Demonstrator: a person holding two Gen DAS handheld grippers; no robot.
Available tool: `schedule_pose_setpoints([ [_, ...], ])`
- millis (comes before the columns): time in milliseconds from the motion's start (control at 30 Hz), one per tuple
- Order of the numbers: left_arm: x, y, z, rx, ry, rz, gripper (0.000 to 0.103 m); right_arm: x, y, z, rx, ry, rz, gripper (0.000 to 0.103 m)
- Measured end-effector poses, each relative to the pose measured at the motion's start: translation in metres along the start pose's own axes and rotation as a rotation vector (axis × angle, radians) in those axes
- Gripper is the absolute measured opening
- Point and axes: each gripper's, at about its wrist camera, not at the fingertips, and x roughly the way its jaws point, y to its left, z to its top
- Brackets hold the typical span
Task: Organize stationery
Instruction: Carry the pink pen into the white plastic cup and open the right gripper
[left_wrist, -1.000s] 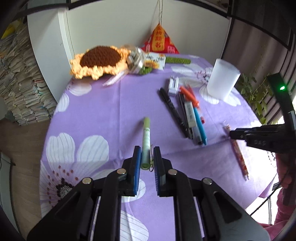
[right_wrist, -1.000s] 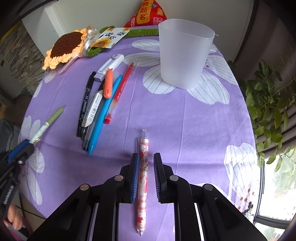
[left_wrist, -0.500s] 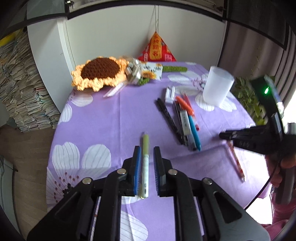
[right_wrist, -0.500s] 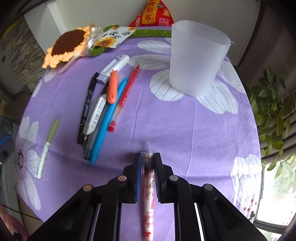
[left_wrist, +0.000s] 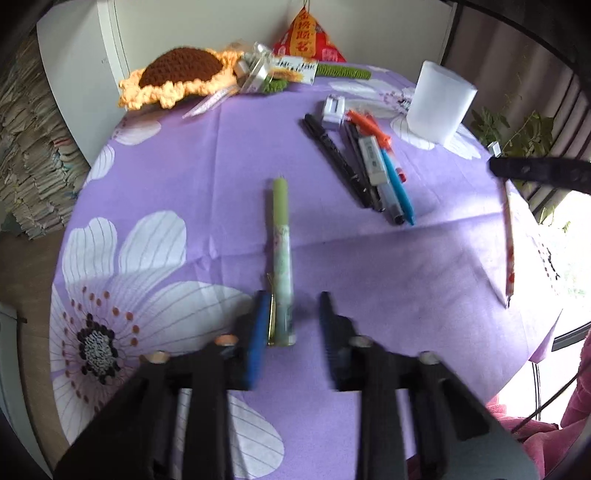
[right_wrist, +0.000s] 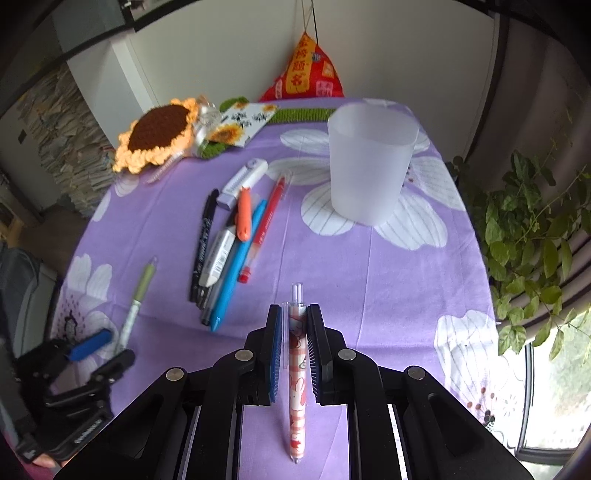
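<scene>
A green pen (left_wrist: 281, 254) lies on the purple flowered tablecloth (left_wrist: 207, 155). Its near end sits between the jaws of my left gripper (left_wrist: 291, 306). The jaws are closing; the blue left pad is close to the pen and a gap shows on the right. That gripper (right_wrist: 99, 350) also shows at the lower left of the right wrist view. My right gripper (right_wrist: 294, 314) is shut on a pink patterned pen (right_wrist: 297, 369), held above the cloth. From the left wrist view I see its tip (left_wrist: 496, 168) and the hanging pink pen (left_wrist: 509, 240). A frosted white cup (right_wrist: 369, 173) stands upright at the back right.
Several pens and markers (right_wrist: 229, 251) lie bunched left of the cup, with a white correction tape (right_wrist: 243, 181) above them. A crocheted sunflower (right_wrist: 155, 136), a card and a red pouch (right_wrist: 306, 70) sit at the far edge. A potted plant (right_wrist: 535, 229) hangs off the right.
The left gripper has sunk toward the cloth and its jaws stand wider around the green pen. The right gripper has risen, lifting the pink pen off the cloth.
</scene>
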Motion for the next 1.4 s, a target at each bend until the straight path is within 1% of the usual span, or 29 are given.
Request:
schedule_pose_setpoints([
  [133, -0.004, 0.006, 0.001, -0.026, -0.011, -0.019, 0.010, -0.021, -0.002, 0.005, 0.003, -0.064, 0.006, 0.014],
  [333, -0.035, 0.007, 0.010, -0.024, -0.100, -0.007, 0.008, -0.051, -0.008, 0.020, 0.017, -0.172, 0.023, 0.014],
  [467, -0.057, 0.007, 0.021, -0.021, -0.176, 0.010, 0.008, -0.074, -0.017, 0.044, 0.051, -0.276, 0.000, 0.014],
  [533, -0.063, 0.009, 0.028, -0.029, -0.200, 0.010, 0.008, -0.084, -0.025, 0.056, 0.084, -0.320, -0.007, 0.014],
  [600, -0.070, 0.009, 0.035, -0.033, -0.225, 0.015, 0.008, -0.091, -0.030, 0.067, 0.105, -0.359, -0.016, 0.014],
  [700, -0.078, 0.007, 0.044, -0.020, -0.259, 0.020, 0.008, -0.097, -0.038, 0.084, 0.123, -0.414, -0.057, 0.014],
  [767, -0.082, 0.004, 0.046, -0.010, -0.274, 0.026, 0.008, -0.096, -0.044, 0.095, 0.142, -0.432, -0.067, 0.014],
  [1000, -0.086, -0.002, 0.050, 0.010, -0.284, 0.029, 0.008, -0.084, -0.056, 0.117, 0.184, -0.462, -0.099, 0.014],
  [1133, -0.091, -0.004, 0.054, 0.011, -0.292, 0.031, 0.008, -0.067, -0.064, 0.125, 0.203, -0.423, -0.104, 0.014],
  [1233, -0.095, -0.009, 0.059, 0.021, -0.302, 0.033, 0.008, -0.043, -0.073, 0.127, 0.213, -0.361, -0.122, 0.014],
  [1333, -0.097, -0.015, 0.063, 0.031, -0.309, 0.034, 0.008, -0.018, -0.080, 0.125, 0.225, -0.291, -0.113, 0.014],
  [1400, -0.098, -0.019, 0.066, 0.034, -0.314, 0.040, 0.008, -0.006, -0.082, 0.124, 0.220, -0.261, -0.115, 0.014],
])
